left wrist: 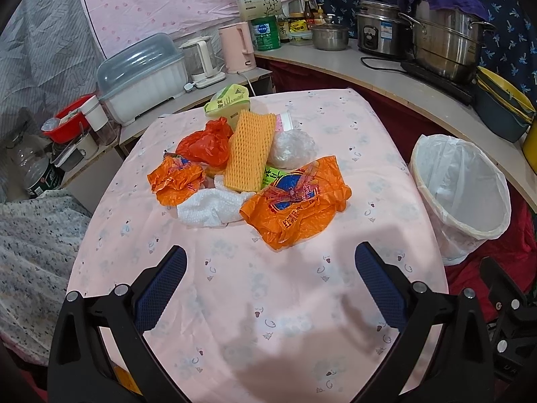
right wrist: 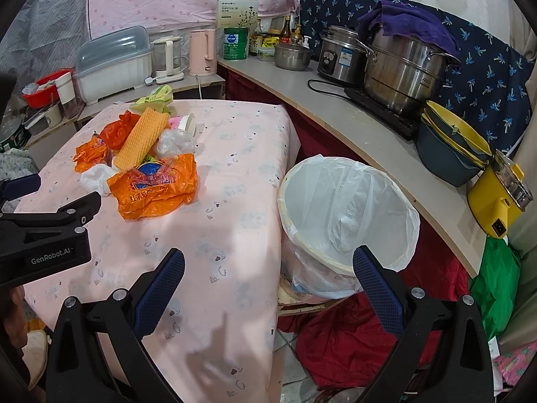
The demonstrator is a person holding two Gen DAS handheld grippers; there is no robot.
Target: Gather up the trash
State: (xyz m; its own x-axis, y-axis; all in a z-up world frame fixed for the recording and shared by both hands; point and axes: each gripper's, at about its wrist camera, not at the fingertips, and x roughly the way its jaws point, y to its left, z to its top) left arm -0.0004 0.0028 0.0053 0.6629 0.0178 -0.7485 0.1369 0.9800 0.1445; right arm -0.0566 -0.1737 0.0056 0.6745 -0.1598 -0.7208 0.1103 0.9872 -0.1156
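Note:
A heap of trash lies mid-table on the pink cloth: a large orange plastic bag, a smaller orange bag, a red bag, yellow foam netting, white crumpled paper, a clear plastic wad and a green carton. My left gripper is open, short of the heap, holding nothing. My right gripper is open over the table's right edge, with the lined white trash bin just beyond. The large orange bag lies ahead to its left.
A curved counter to the right carries steel pots, a rice cooker, stacked bowls and a yellow pot. Kettles and a dish box stand behind the table. Red cloth lies on the floor under the bin.

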